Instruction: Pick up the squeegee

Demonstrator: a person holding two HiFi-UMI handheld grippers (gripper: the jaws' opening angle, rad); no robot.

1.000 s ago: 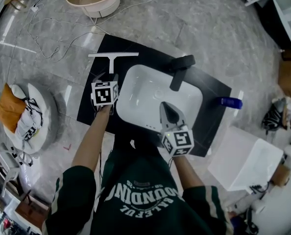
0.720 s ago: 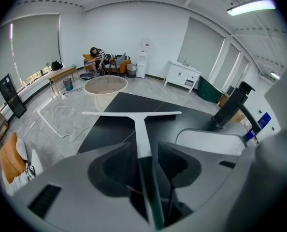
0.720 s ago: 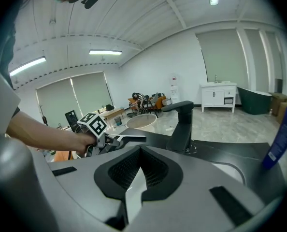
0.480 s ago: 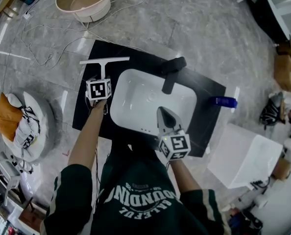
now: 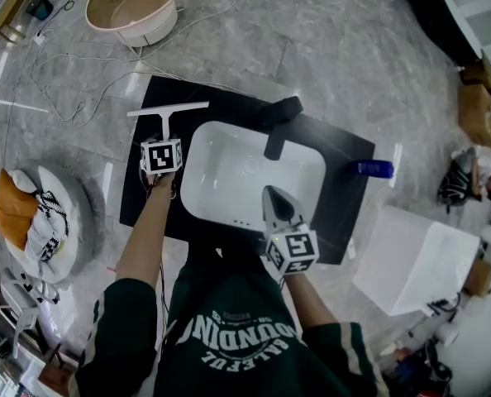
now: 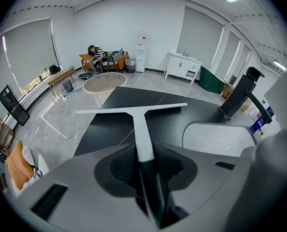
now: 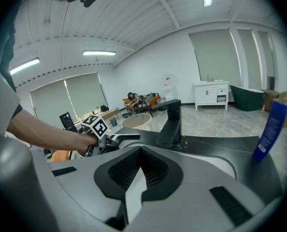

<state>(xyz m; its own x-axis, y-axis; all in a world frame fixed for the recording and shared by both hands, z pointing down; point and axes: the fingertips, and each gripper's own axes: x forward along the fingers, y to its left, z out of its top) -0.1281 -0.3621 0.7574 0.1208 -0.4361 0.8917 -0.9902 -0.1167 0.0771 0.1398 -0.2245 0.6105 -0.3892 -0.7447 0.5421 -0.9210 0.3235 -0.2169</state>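
Observation:
A white T-shaped squeegee (image 5: 167, 109) lies on the black counter (image 5: 142, 201), left of the white sink (image 5: 229, 127). My left gripper (image 5: 164, 136) points steeply down over its handle. In the left gripper view the squeegee (image 6: 134, 109) runs straight out from between the pads. The left gripper (image 6: 144, 154) has just been closing its jaws, and they now press on the handle from both sides. My right gripper (image 5: 277, 193) hovers over the sink's near side. Its jaws are together with nothing between them, as the right gripper view shows (image 7: 139, 152).
A black faucet (image 5: 275, 126) stands at the sink's far rim, and a blue bottle (image 5: 369, 169) lies at the counter's right end. On the floor are a beige tub (image 5: 135, 7), loose cables (image 5: 64, 56), a white box (image 5: 411, 263) and a round seat with clothes (image 5: 39, 209).
My left gripper has moved down and forward along the squeegee handle, closer to the blade. The right gripper stays over the near part of the sink.

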